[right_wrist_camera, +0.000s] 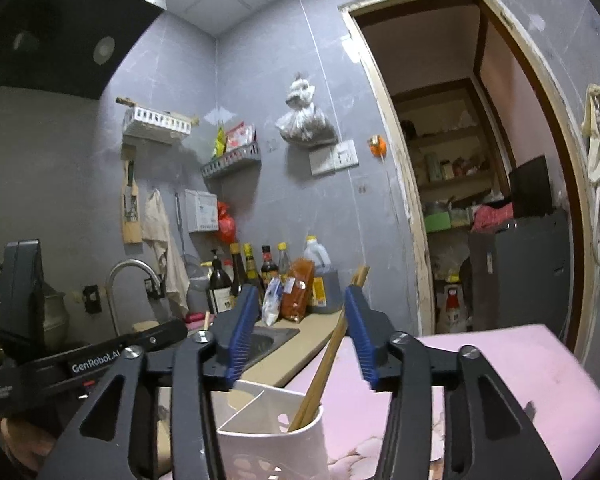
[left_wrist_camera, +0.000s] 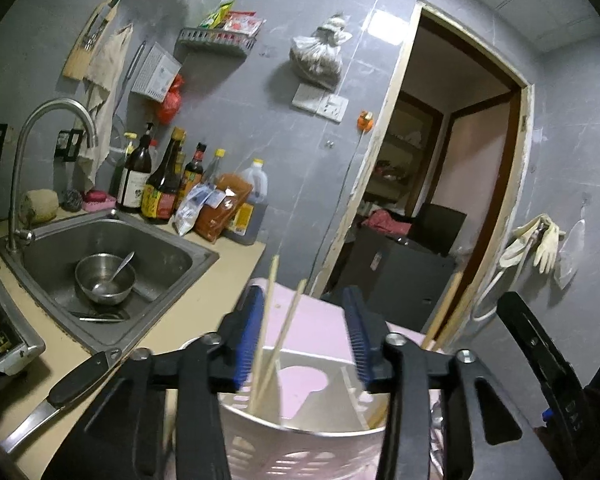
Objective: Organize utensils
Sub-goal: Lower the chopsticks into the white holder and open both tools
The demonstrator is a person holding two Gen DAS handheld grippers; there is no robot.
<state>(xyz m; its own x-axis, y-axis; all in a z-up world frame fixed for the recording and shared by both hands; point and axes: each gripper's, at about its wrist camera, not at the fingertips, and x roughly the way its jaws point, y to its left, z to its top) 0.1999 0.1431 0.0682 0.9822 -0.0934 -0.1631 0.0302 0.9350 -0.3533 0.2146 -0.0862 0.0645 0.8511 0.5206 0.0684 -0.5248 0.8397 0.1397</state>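
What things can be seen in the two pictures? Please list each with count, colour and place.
holder: one, white, nearest, in front of both cameras
chopsticks: two pale in holder's left part; brown ones in its right part
sink: one, steel, in the counter
bowl: one, steel, in the sink
spoon: one, steel, in the bowl
knife: one, black handle, on the counter
tap: one, steel, behind the sink
bottles: several, mostly dark, by the wall
bag: one, clear, hung on the wall
gloves: pale, hung right of the door
left tongs: black with blue pads, open, around the pale chopsticks
right tongs: same colours, open, around the brown chopsticks
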